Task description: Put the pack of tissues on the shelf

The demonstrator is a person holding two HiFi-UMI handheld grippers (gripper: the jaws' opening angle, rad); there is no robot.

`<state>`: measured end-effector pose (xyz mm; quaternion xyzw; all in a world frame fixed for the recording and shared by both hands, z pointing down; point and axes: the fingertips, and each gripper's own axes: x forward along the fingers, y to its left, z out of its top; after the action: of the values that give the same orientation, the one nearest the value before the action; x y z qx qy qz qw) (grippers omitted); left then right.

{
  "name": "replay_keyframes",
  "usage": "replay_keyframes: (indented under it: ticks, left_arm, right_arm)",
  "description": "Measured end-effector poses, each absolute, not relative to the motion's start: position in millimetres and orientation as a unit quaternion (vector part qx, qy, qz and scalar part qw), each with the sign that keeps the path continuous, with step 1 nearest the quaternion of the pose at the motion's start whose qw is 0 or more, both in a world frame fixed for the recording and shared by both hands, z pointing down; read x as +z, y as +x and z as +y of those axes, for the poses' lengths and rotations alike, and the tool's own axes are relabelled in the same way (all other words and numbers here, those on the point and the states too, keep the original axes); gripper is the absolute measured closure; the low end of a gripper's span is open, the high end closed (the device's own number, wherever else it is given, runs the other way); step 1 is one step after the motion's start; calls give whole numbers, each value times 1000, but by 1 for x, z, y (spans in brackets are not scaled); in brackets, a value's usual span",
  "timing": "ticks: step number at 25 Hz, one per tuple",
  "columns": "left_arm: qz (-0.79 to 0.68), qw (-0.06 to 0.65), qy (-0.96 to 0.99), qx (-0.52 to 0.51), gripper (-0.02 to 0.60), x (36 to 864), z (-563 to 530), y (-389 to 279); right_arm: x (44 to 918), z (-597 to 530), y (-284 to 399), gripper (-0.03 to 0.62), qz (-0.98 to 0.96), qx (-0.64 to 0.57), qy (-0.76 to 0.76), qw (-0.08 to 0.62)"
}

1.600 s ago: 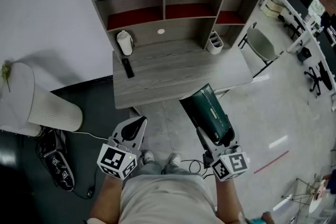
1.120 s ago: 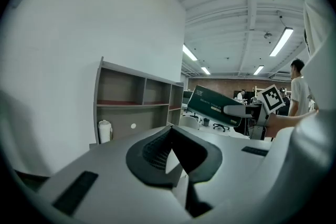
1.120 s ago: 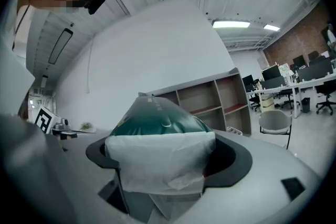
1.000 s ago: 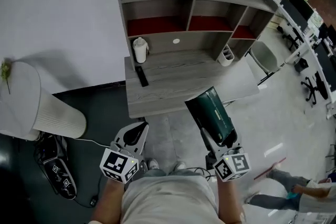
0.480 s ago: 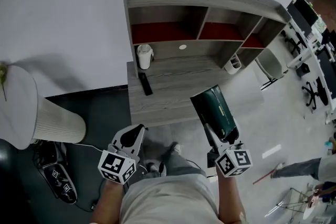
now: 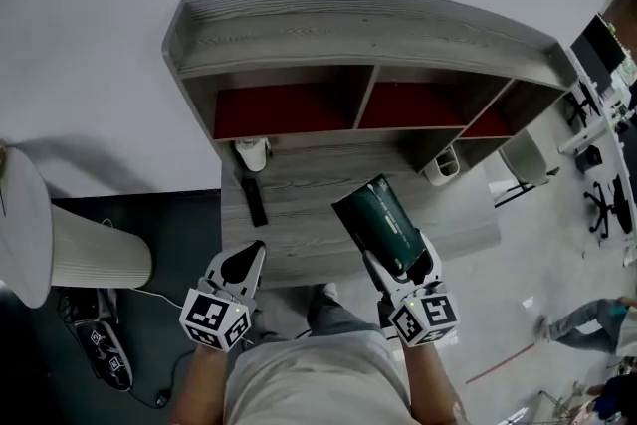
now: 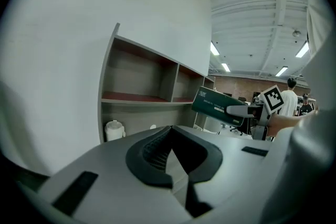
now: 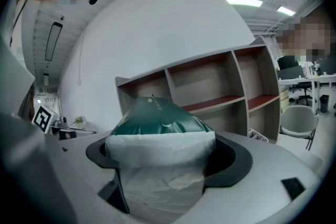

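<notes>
Left gripper (image 6: pixel 245 259) jaws together, empty, at the desk's (image 6: pixel 299 239) front edge | right gripper (image 6: pixel 402 266) clamped on pack of tissues (image 6: pixel 379 222) | pack aloft over desk's front right, long axis pointing away, angled left, toward shelf (image 6: pixel 348 33) | white wall behind; office at right.

The pack of tissues (image 6: pixel 380 224) is a soft, dark green plastic-wrapped block with a whitish near end. That end is clamped between the jaws of the right gripper (image 6: pixel 406 264), and the pack is held up in front of the shelf (image 6: pixel 368 25), angled toward it and not touching. The shelf is grey wood grain with a curved top and three open compartments with red floors.
</notes>
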<state>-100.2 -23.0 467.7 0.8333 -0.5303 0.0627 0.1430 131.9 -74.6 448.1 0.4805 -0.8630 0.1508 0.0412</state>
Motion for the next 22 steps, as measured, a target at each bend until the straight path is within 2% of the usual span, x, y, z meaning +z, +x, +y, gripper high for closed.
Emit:
replay_keyframes:
  ticks: [9,22]
  left_arm:
    - [-578,152,799,64,568,460,-94,-84]
    - [-558,152,813,66,568,462,-145,-134]
  right_arm:
    - [440,-161,103,117,-908,151,386,51]
    - [428,-210,27,116,-911,142,384,48]
